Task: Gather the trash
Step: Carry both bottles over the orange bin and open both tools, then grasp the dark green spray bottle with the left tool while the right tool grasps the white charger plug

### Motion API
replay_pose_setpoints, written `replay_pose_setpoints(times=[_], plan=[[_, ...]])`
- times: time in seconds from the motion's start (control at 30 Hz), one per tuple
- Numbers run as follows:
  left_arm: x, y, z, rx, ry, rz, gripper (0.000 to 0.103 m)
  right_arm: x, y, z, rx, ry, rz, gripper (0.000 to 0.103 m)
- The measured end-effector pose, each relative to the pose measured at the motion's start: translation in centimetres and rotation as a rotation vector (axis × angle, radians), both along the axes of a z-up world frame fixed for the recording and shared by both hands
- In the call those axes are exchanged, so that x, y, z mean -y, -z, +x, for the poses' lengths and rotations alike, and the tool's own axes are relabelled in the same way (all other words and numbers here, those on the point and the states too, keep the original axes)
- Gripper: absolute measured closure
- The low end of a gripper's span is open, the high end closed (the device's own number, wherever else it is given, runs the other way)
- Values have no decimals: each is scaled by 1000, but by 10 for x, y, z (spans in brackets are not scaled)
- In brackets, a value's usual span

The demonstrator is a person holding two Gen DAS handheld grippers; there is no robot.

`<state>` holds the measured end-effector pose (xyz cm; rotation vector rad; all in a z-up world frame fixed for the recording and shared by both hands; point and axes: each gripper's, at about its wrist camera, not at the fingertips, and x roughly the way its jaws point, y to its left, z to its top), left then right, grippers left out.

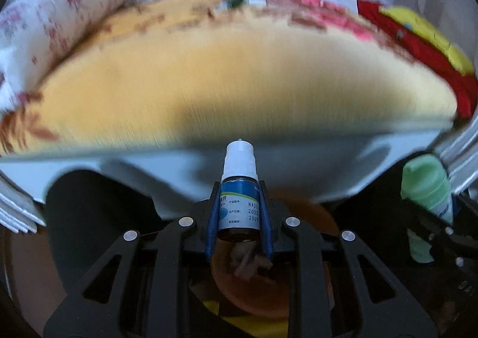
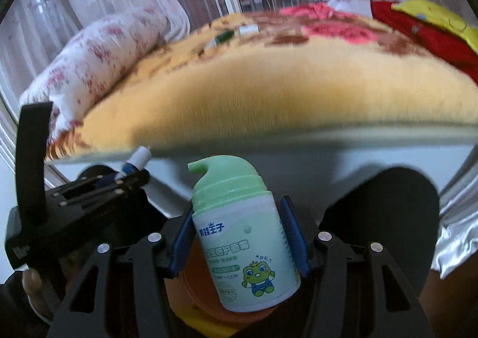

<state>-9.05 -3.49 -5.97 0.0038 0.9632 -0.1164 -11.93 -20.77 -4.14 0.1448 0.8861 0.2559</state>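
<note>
My left gripper point(image 1: 239, 188) is shut on a small dropper bottle point(image 1: 239, 206) with a white cap and blue label; it also shows in the right wrist view point(image 2: 134, 163). My right gripper point(image 2: 239, 212) is shut on a green pump bottle point(image 2: 242, 242) with a frog picture; it also shows in the left wrist view point(image 1: 427, 188) at the right. Both are held in front of the bed edge, above an orange bin point(image 2: 197, 287), which also shows under the left gripper point(image 1: 254, 293).
A bed with a yellow blanket point(image 1: 239, 78) fills the view ahead. A white floral quilt roll point(image 1: 53, 24) lies at its left, red and yellow bedding point(image 1: 418, 36) at its right. Small green and white packets point(image 2: 233, 34) lie far back on the blanket. A window is behind.
</note>
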Motion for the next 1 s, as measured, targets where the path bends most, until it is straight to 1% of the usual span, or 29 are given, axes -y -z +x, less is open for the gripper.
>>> replay_pose_setpoints(times=[0.07, 0.17, 0.3, 0.43, 0.67, 0.7, 0.73, 0.77, 0.8, 1.0], plan=[[4, 16, -3, -46, 16, 6, 80, -5, 10, -3, -29, -18, -14, 49], [5, 29, -4, -92, 28, -3, 80, -13, 20, -7, -58, -44, -40, 49], [1, 40, 2, -137, 18, -18, 80, -14, 27, -6, -81, -44, -49, 49], [-1, 51, 9, -184, 10, -30, 80, -14, 36, 2, -129, -37, -44, 49], [2, 63, 12, -232, 19, -26, 80, -15, 45, 10, -175, -41, -50, 48], [3, 65, 13, -241, 23, -24, 78, -15, 47, 11, -187, -42, -51, 48], [4, 67, 12, -250, 25, -18, 60, -14, 49, 12, -194, -41, -53, 44], [5, 69, 12, -258, 21, -1, 45, -13, 49, 12, -198, -33, -57, 34], [6, 70, 12, -258, 15, 12, 28, -12, 48, 12, -193, -20, -61, 32], [5, 68, 10, -242, 7, 13, 28, -1, 44, 9, -174, 14, -43, 32]])
